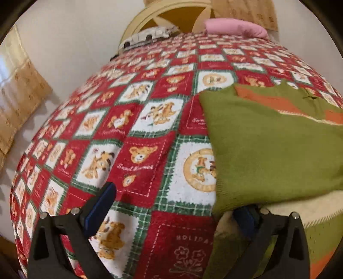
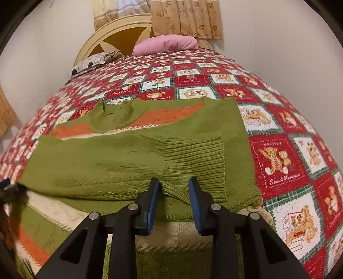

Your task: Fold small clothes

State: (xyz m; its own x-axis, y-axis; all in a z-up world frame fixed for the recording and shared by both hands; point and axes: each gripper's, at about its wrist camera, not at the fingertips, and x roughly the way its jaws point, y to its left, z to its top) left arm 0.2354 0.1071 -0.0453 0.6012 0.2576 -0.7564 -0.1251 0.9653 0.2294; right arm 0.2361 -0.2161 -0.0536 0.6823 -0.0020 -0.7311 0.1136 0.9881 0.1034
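A green knit sweater with orange and cream stripes lies flat on the bed, one sleeve folded across its body. My right gripper sits at the near edge of that sleeve's ribbed cuff, its blue pads shut on a fold of the sleeve. In the left wrist view the sweater fills the right side. My left gripper stands wide open over the quilt at the sweater's left edge. Its left finger is bare, and its right finger is partly hidden under the sweater's edge.
The bed carries a red, white and green teddy-bear quilt. A pink pillow, a patterned cushion and a cream headboard stand at the far end. White walls and tan curtains lie behind.
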